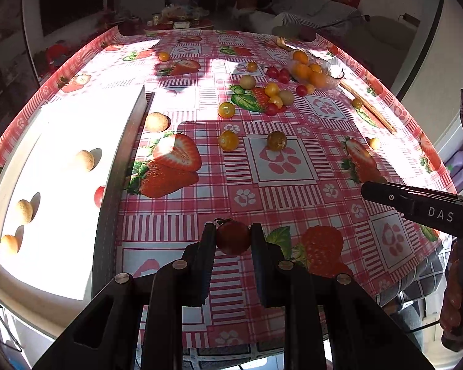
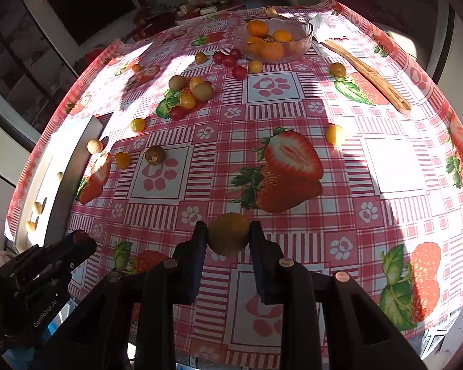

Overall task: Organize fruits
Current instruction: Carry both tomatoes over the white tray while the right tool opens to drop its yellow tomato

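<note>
My left gripper (image 1: 233, 236) is shut on a red cherry tomato (image 1: 233, 238) above the near table edge. My right gripper (image 2: 228, 234) is shut on a yellow-brown round fruit (image 2: 228, 233), also low over the near edge. A white tray (image 1: 61, 166) at the left holds several pale round fruits (image 1: 85, 160) and a red tomato (image 1: 99, 195). A glass bowl (image 2: 302, 41) at the far side holds orange fruits (image 2: 271, 50). Loose yellow, red and brown small fruits (image 1: 271, 95) lie scattered mid-table.
A wooden tong (image 2: 367, 74) lies at the far right beside the bowl. The tray's raised metal edge (image 1: 123, 160) stands between tray and tablecloth. The right gripper's body (image 1: 423, 206) shows at the right of the left wrist view. Cluttered furniture lies beyond the table.
</note>
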Demonstrator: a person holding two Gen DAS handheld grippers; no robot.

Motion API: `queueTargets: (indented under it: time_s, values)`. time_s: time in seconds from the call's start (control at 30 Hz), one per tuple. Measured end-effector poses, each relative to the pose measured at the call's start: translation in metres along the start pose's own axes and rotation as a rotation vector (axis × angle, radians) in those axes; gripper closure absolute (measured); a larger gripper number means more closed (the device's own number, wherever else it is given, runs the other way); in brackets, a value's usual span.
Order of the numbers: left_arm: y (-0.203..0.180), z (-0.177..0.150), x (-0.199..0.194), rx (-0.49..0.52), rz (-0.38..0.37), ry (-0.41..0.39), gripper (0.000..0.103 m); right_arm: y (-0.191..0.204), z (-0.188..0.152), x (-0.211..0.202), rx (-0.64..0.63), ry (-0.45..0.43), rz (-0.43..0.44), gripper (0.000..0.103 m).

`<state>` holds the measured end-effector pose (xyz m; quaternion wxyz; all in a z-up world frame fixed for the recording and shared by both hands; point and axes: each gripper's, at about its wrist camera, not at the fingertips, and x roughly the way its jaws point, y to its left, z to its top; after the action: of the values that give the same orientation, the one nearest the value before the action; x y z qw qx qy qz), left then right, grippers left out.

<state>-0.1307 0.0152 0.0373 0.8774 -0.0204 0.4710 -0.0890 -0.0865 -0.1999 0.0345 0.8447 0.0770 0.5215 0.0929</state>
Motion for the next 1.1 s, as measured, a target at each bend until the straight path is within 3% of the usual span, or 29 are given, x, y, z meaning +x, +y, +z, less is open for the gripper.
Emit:
queueTargets:
  time_s: [0.4, 0.8, 1.1]
  values:
    - [0.046, 0.014, -0.025, -0.073, 0.013, -0.085, 0.079, 0.061, 0.017, 0.005, -0.106, 0.006, 0.019, 0.073]
    - [0.126, 0.034, -0.037, -0.169, 0.121, -0.143, 0.079, 0.14, 0.049, 0.023, -0.224, 0.029, 0.091, 0.073]
    - [0.18, 0.054, -0.023, -0.226, 0.201, -0.13, 0.079, 0.199, 0.074, 0.052, -0.297, 0.062, 0.154, 0.073]
